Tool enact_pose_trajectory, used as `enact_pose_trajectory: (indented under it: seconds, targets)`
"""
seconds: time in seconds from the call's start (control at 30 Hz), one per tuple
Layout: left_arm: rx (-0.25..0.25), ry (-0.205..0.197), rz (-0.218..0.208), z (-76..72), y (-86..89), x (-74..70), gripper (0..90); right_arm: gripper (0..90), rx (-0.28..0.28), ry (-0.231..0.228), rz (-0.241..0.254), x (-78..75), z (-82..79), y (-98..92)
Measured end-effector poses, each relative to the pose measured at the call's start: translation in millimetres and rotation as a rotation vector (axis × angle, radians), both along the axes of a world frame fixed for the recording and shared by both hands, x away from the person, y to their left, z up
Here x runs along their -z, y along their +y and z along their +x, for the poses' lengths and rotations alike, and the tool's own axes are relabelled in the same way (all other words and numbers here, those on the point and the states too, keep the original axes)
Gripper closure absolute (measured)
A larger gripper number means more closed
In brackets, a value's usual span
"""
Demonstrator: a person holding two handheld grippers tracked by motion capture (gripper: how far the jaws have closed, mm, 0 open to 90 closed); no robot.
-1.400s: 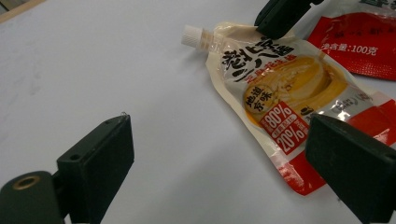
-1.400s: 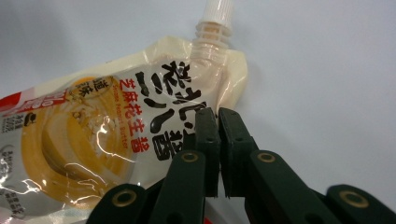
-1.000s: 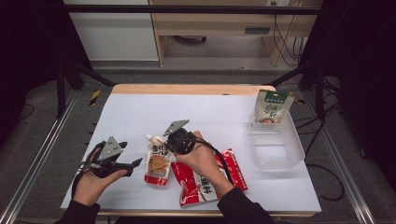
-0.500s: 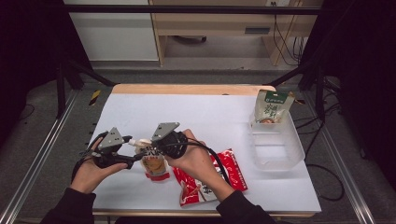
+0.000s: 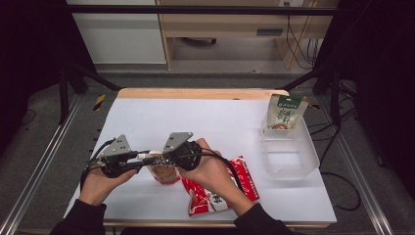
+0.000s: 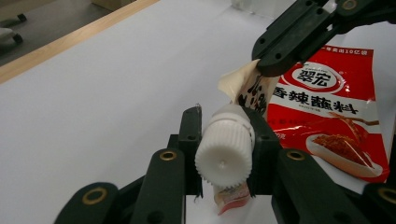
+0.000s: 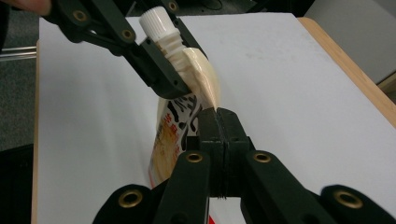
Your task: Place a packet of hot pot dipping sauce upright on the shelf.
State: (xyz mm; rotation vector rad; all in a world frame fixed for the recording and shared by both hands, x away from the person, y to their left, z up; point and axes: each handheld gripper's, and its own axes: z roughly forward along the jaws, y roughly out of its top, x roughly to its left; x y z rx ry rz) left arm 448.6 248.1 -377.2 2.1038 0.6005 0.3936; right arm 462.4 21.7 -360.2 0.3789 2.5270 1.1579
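A cream spout pouch (image 5: 164,172) with a white ribbed screw cap (image 6: 224,151) hangs just above the white table between my two grippers. My left gripper (image 6: 226,135) has just been closing, and its pads now press on either side of the cap (image 7: 156,21). My right gripper (image 7: 217,123) is shut on the pouch's folded top edge (image 7: 205,88) just beside the spout. In the high view the left gripper (image 5: 147,156) and the right gripper (image 5: 164,155) meet tip to tip over the pouch at the front left of the table.
A red seasoning packet (image 5: 220,191) lies flat under my right forearm, also seen behind the pouch (image 6: 336,116). A clear plastic tub (image 5: 288,154) stands at the right, with a green-topped pouch (image 5: 285,112) leaning in its far end.
The right gripper lifted the pouch off the table and tilted it toward the left. My left gripper moved in from the left and its jaws closed on the cap.
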Motion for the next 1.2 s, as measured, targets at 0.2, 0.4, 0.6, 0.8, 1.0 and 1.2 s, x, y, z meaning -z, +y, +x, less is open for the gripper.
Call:
enact_pose_trajectory:
  seconds: [0.2, 0.4, 0.6, 0.8, 1.0, 1.2]
  targets:
    - [0.049, -0.013, 0.047, -3.4, -13.7, -21.3, 72.9, 88.1, -0.023, 0.002, -0.001, -9.2, -4.5, -13.6]
    - [0.095, -0.033, 0.101, -1.4, -21.4, -35.0, 73.0, 64.2, -0.062, -0.040, -0.095, -29.8, -1.5, -20.3]
    - [0.115, -0.052, 0.133, -0.9, -27.7, -42.3, 72.9, 37.4, -0.102, -0.069, -0.243, -47.0, 4.6, -15.8]
    - [0.136, -0.055, 0.130, 0.0, -30.2, -43.8, 72.9, 22.7, -0.167, -0.014, -0.322, -53.2, 11.2, -4.7]
    - [0.151, -0.063, 0.137, -1.7, -30.5, -45.3, 72.9, 30.1, -0.207, 0.038, -0.380, -52.6, 15.5, 4.1]
    - [0.146, -0.063, 0.124, -3.6, -30.0, -44.6, 72.9, 45.2, -0.224, 0.052, -0.402, -49.4, 15.8, 10.2]
